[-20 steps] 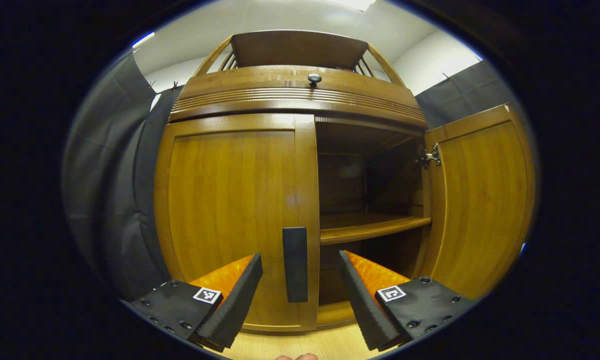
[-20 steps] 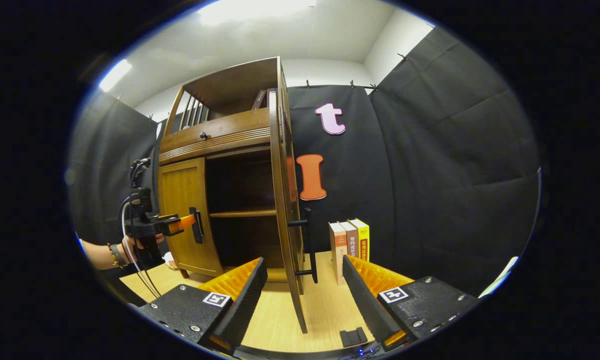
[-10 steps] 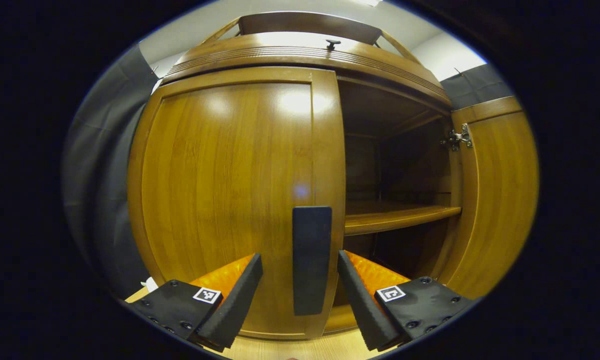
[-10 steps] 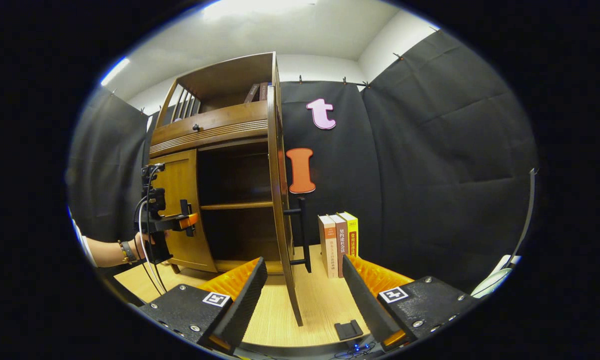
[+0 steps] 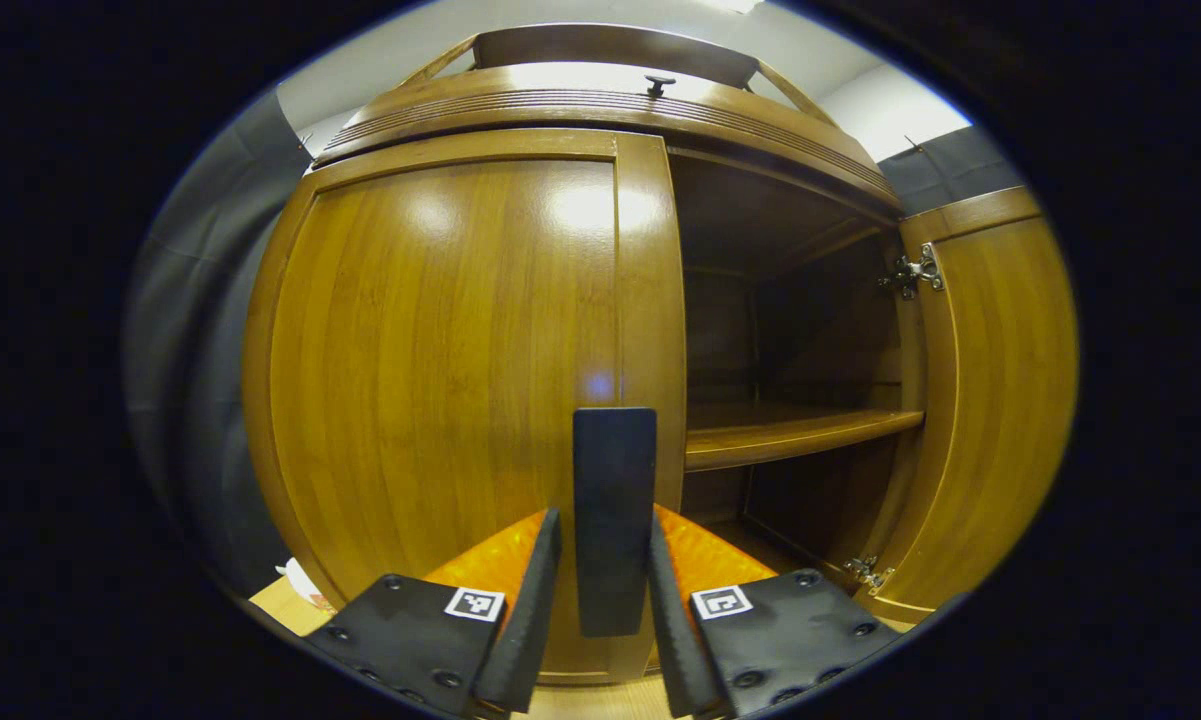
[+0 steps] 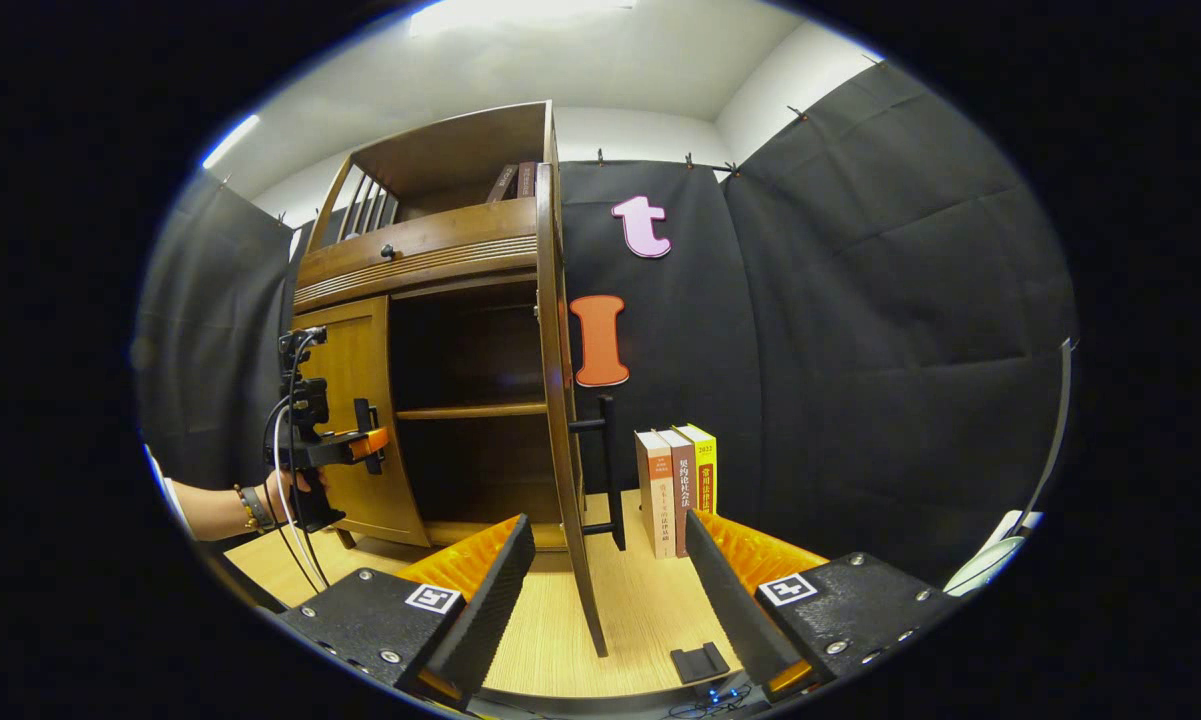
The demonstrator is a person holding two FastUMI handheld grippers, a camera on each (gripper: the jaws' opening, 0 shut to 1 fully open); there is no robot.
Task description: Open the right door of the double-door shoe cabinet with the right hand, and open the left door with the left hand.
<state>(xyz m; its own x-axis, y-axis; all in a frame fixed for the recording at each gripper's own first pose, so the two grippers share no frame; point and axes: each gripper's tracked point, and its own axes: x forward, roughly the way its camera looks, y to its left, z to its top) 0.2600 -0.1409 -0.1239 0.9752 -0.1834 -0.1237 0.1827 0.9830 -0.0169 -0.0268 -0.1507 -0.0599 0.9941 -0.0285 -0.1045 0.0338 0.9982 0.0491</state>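
Left gripper (image 5: 600, 590): fingers clamped on left door handle (image 5: 614, 500); left door (image 5: 440, 370) closed. Right gripper (image 6: 608, 590): fingers wide apart, holding nothing. Right door (image 6: 564, 420) stands open.

Cloth-walled booth (image 6: 860, 300), wooden cabinet (image 6: 430, 250)

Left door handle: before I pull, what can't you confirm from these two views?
- Left gripper view: the left gripper jaws flank the left door handle, but firm contact can't be confirmed; the handle hides its own mounts.
- Left gripper view: the left door hinge side curves out of sight.
- Right gripper view: the left gripper at the handle is too small to judge.
- Right gripper view: the open right door is edge-on, hiding its inner face.
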